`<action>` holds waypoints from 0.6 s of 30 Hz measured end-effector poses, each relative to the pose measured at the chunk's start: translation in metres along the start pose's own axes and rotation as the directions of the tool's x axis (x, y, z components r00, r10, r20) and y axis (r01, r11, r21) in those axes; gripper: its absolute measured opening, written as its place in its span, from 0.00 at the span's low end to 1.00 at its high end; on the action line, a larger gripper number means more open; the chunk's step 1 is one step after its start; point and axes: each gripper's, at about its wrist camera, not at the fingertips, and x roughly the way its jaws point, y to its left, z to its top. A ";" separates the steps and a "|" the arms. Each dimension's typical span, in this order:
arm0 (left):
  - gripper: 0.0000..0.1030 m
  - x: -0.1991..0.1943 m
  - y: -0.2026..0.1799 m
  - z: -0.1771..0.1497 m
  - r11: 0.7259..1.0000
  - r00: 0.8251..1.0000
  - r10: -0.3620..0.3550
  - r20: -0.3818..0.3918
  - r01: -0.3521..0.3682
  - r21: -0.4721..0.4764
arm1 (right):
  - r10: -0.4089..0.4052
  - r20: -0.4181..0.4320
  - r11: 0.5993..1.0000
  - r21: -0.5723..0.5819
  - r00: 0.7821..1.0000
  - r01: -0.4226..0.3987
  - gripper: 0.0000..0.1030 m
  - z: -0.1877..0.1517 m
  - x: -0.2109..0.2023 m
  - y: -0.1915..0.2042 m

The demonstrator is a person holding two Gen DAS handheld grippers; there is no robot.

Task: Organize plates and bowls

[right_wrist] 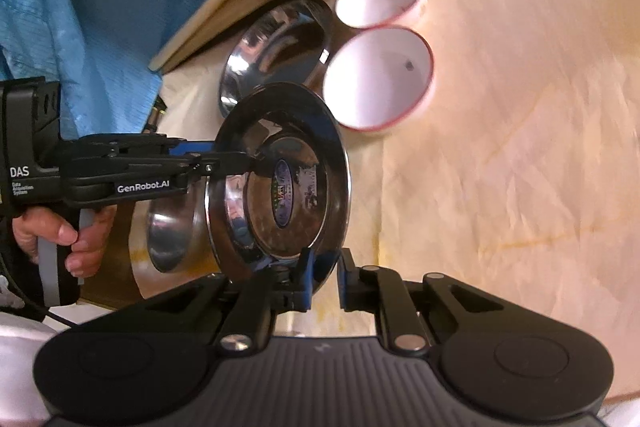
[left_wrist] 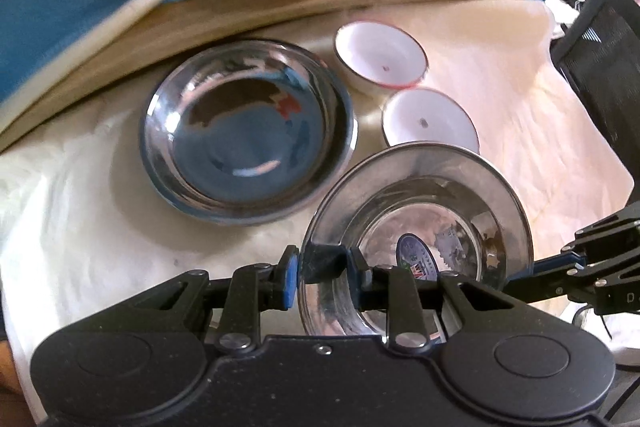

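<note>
Steel plate (left_wrist: 248,131) is seen resting on the cloth-covered table (left_wrist: 80,219); two white bowls (left_wrist: 380,57) stand beside it. A smaller steel dish (right_wrist: 280,183) is held, apparently clear of the cloth, its rim clamped by the left gripper (left_wrist: 324,277) and the right gripper (right_wrist: 326,281).

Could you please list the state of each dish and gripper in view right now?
Steel bowl: lifted, tilted, gripped at its rim by both grippers.
Steel plate: upright on the cloth, empty.
Two white bowls: upright, empty, side by side.
Left gripper: shut on the rim.
Right gripper: shut on the rim.
</note>
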 end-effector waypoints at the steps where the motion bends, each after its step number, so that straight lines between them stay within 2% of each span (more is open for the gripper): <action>1: 0.27 -0.002 0.002 0.001 1.000 1.000 0.004 0.006 -0.004 -0.006 | 0.004 0.003 1.000 -0.003 1.000 -0.004 0.13 0.002 0.000 0.001; 9: 0.27 -0.011 0.023 0.015 0.996 0.998 0.044 0.050 -0.040 -0.074 | 0.026 0.041 0.999 -0.043 0.999 -0.024 0.12 0.031 0.001 0.013; 14: 0.27 -0.012 0.043 0.028 0.989 0.995 0.074 0.073 -0.064 -0.132 | 0.033 0.065 0.998 -0.054 0.997 -0.030 0.11 0.061 0.009 0.019; 18: 0.27 -0.004 0.061 0.038 0.982 0.994 0.092 0.063 -0.080 -0.170 | 0.036 0.075 0.999 -0.039 0.997 -0.033 0.11 0.087 0.021 0.020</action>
